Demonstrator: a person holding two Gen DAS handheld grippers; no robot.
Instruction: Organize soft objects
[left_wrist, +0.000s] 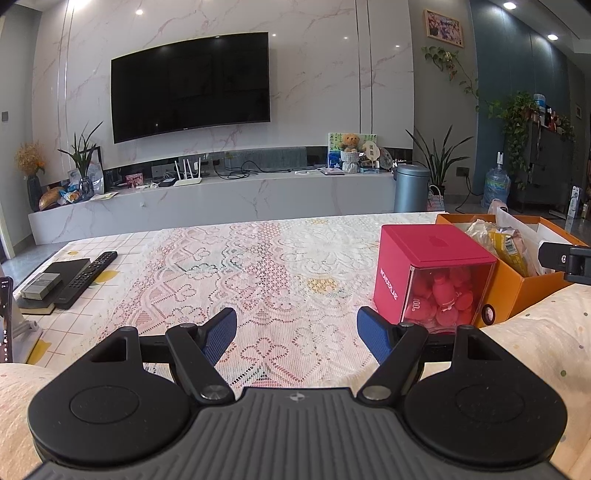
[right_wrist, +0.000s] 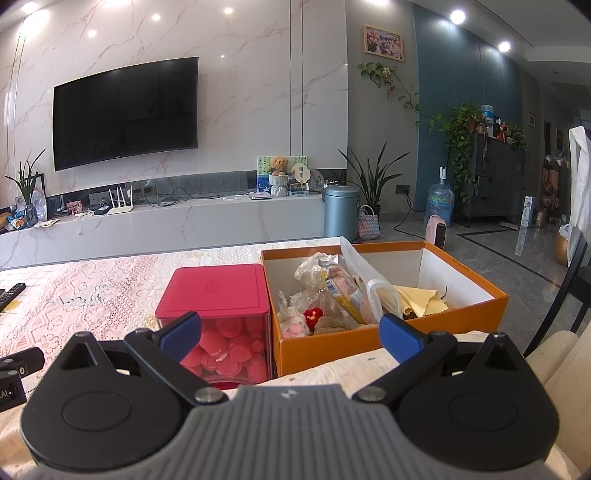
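A red lidded box (right_wrist: 218, 291) with a clear front stands on the lace-covered table (left_wrist: 280, 266); pink soft sponges (right_wrist: 229, 350) fill it. To its right, touching it, an open orange box (right_wrist: 454, 314) holds a crocheted piece (right_wrist: 295, 325), a small red item (right_wrist: 313, 315), crumpled plastic bags (right_wrist: 325, 273) and a yellow cloth (right_wrist: 424, 299). My right gripper (right_wrist: 290, 328) is open just in front of both boxes, nothing between its fingers. My left gripper (left_wrist: 297, 332) is open over bare tablecloth, left of the red box (left_wrist: 432, 273).
A remote control (left_wrist: 88, 277) and dark books (left_wrist: 44, 288) lie at the table's left edge. Cream dotted fabric (left_wrist: 546, 332) lies in front of the orange box (left_wrist: 517, 284). A dark chair (right_wrist: 569, 291) stands to the right. The TV wall is far behind.
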